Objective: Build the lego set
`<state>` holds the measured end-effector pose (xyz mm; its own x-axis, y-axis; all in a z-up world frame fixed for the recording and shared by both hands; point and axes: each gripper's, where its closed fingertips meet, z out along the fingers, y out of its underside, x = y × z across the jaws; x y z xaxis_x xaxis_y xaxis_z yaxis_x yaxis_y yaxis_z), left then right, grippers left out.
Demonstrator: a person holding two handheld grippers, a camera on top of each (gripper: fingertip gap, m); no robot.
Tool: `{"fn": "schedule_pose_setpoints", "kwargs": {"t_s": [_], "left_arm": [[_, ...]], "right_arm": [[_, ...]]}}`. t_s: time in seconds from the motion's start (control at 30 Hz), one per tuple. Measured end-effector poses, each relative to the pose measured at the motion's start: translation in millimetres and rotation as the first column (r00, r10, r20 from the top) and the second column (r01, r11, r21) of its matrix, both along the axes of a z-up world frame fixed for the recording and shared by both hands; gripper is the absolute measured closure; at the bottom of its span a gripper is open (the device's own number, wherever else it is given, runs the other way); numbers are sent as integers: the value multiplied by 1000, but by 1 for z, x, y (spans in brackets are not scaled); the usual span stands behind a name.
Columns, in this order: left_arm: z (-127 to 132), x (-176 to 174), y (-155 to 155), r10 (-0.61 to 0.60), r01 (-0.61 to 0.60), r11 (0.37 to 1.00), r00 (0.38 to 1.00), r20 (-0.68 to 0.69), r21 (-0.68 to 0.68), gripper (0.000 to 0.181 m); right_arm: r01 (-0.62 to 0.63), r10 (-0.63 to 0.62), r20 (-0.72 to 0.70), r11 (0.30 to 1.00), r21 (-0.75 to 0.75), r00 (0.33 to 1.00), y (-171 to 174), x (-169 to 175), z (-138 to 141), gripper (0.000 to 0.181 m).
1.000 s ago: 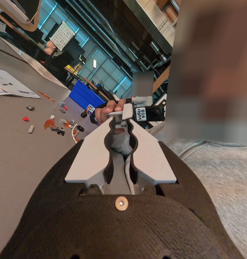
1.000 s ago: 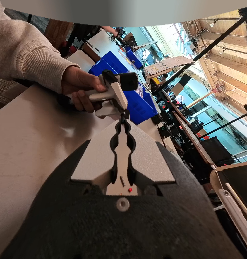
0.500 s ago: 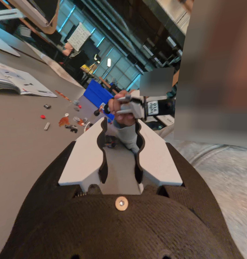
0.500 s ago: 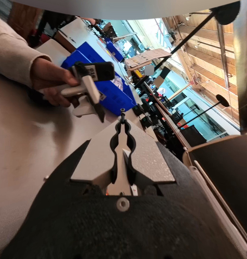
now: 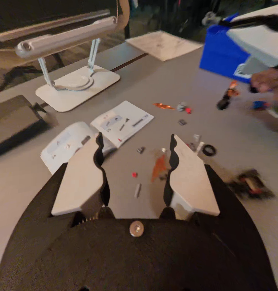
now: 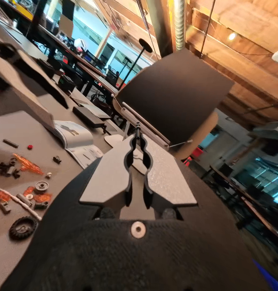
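Note:
My left gripper (image 5: 136, 137) is wide open and empty above the grey table (image 5: 174, 81). Below its jaws lie a red stud (image 5: 134, 174), a grey bar (image 5: 137, 190) and an orange flame piece (image 5: 159, 166). A black tyre (image 5: 209, 150) lies to the right. My right gripper (image 6: 137, 139) is shut on a thin black lego pin (image 6: 137, 129) that sticks out past its tips, held in the air. It also shows blurred at the left wrist view's top right (image 5: 258, 44). Loose pieces show left of it: orange flames (image 6: 27, 163), a grey hub (image 6: 41, 185), a tyre (image 6: 22, 227).
An open instruction booklet (image 5: 119, 124) lies left of the pieces. A white laptop stand (image 5: 78, 86) with a dark laptop (image 6: 174, 97) stands behind it. A blue bin (image 5: 222, 55) sits at the far right. A dark part-built piece (image 5: 251, 185) lies at the right. It is some 9 centimetres from my left tips to the orange flame piece (image 5: 159, 166). Seen from the right wrist view (image 6: 28, 167) as well.
My left gripper has opened wide and swung from facing the right gripper down toward the table. My right gripper has kept the black pin and swung away toward the laptop.

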<state>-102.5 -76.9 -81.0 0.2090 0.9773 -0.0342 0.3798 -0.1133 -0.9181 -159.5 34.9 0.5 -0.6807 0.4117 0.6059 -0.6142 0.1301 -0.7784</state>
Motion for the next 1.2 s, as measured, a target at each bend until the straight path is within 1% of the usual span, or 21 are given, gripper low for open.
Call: {"fn": "schedule_pose_setpoints", "kwargs": {"t_s": [0.07, 0.13, 0.17, 0.27, 0.33, 0.37, 0.4, 0.43, 0.5, 0.7, 0.73, 0.87, 1.07, 1.1, 1.2], "left_arm": [[-9, -37, 1, 12, -9, 999, 998, 57, -42, 96], [-25, -71, 2, 24, -21, 1000, 993, 118, -22, 97], [-35, -86, 0, 41, -40, 999, 987, 156, -9, 101], [-66, -114, -3, 85, -91, 996, 962, 261, 9, 98], [-82, -120, -5, 120, -117, 993, 943, 309, -28, 93], [-88, -121, -10, 156, -136, 987, 929, 334, -82, 88], [-92, -121, -17, 199, -160, 977, 920, 337, -141, 79], [-93, -121, -17, 204, -165, 976, 917, 343, -142, 78], [-99, -120, -14, 192, -187, 981, 897, 399, -51, 82], [-99, -118, -13, 196, -184, 980, 878, 436, -70, 84], [-99, -118, -14, 198, -186, 980, 876, 440, -71, 88], [-96, -118, -26, 228, -219, 973, 878, 420, -69, 118], [-95, -117, -36, 243, -225, 970, 878, 413, -92, 152], [-95, -117, -36, 240, -221, 971, 881, 408, -95, 156], [-95, -117, -37, 240, -216, 971, 885, 400, -106, 158]], "right_arm": [[-7, 8, 58, 1000, -25, 998, 4, -4, -3, 179], [-19, 25, 102, 998, -60, 994, 10, -7, -1, 179], [-17, 24, 109, 997, -72, 994, 14, -9, 1, 179], [-3, 14, 121, 996, -89, 993, 28, -14, 0, 179], [16, -5, 125, 996, -89, 992, 36, -18, -1, 179], [26, -14, 135, 996, -88, 991, 39, -20, -3, 179], [31, -17, 151, 996, -89, 988, 41, -23, -5, 179], [29, -13, 168, 995, -94, 986, 43, -23, -6, 179], [15, 6, 188, 994, -110, 982, 44, -22, -5, 179], [12, 0, 160, 997, -75, 987, 39, -18, -9, 179], [10, 3, 164, 997, -78, 986, 39, -18, -9, 179], [6, 13, 190, 995, -102, 982, 41, -20, -7, 179], [2, 17, 188, 995, -99, 982, 40, -19, -8, 179], [1, 18, 188, 995, -101, 982, 40, -19, -8, 179], [0, 20, 191, 994, -107, 981, 41, -19, -7, 179]]}}
